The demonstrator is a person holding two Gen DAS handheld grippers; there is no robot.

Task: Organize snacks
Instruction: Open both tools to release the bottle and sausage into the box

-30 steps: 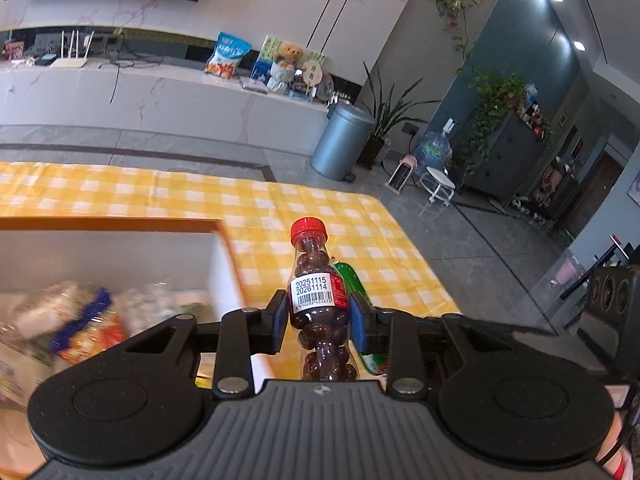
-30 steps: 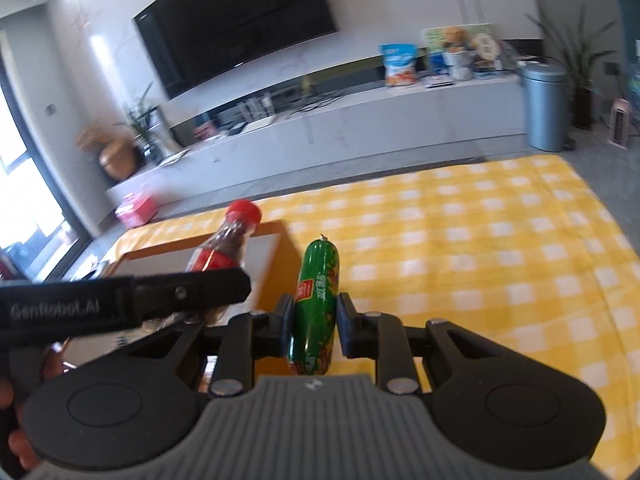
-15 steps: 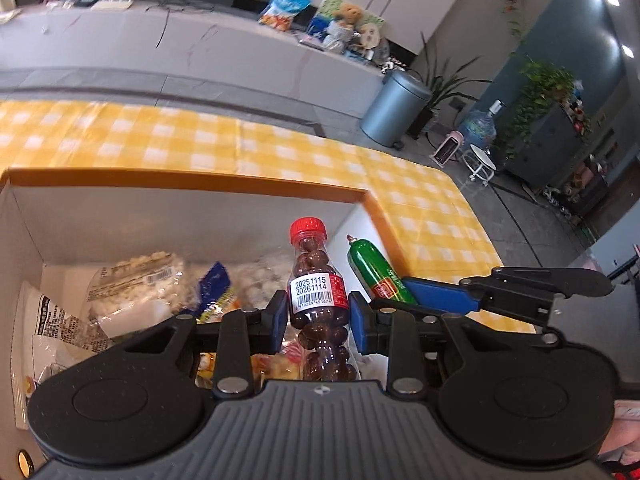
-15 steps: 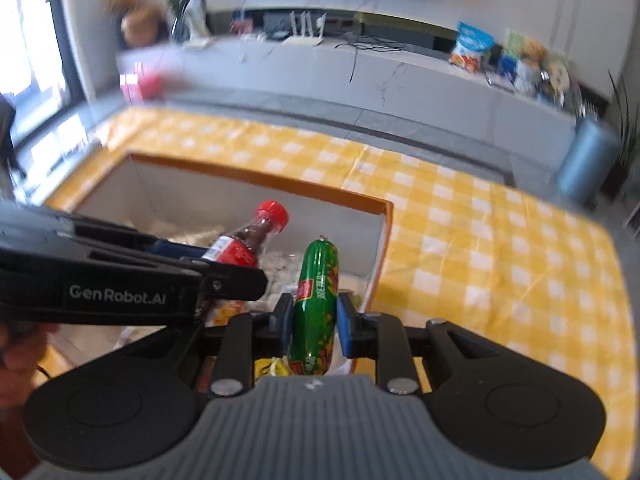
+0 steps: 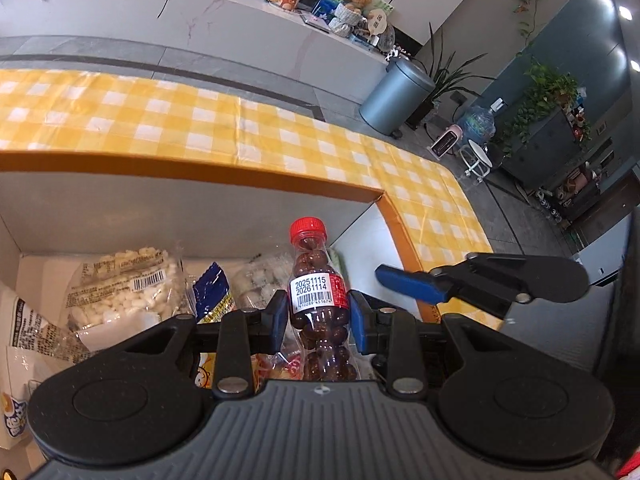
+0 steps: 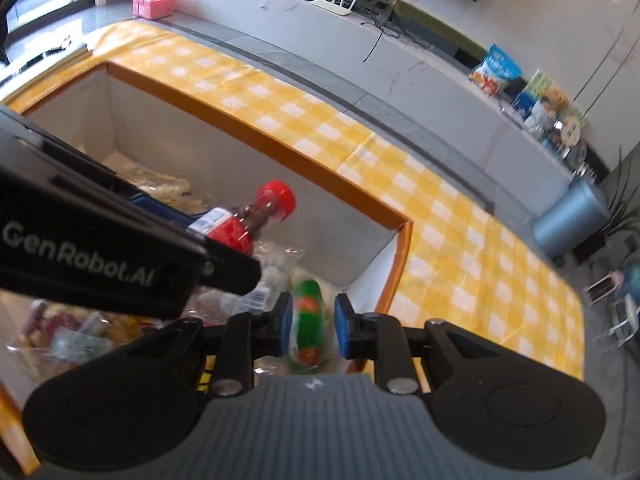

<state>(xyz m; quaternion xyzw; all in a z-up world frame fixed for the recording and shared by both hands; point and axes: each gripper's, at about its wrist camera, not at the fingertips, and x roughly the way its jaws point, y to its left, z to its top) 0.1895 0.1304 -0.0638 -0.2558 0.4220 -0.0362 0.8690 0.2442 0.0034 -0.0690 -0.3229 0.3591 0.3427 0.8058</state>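
My left gripper point(image 5: 319, 316) is shut on a small clear bottle of chocolate balls point(image 5: 317, 300) with a red cap, held upright over the orange-rimmed box point(image 5: 200, 176). The bottle also shows in the right wrist view point(image 6: 256, 220). My right gripper point(image 6: 309, 314) is open over the box's right end, and the green sausage point(image 6: 308, 320) is blurred between its parted pads, loose and dropping. The right gripper's blue fingertip point(image 5: 404, 282) shows in the left wrist view. Bagged snacks point(image 5: 120, 292) lie on the box floor.
The box stands on a table with a yellow checked cloth point(image 5: 280, 140). Beyond it are a long white counter point(image 5: 160, 4) with snack bags and a grey bin point(image 5: 394, 98) on the floor at the right.
Both grippers have moved lower over the box. The right gripper has opened and let go of the green sausage, which now falls blurred. The left still holds the bottle.
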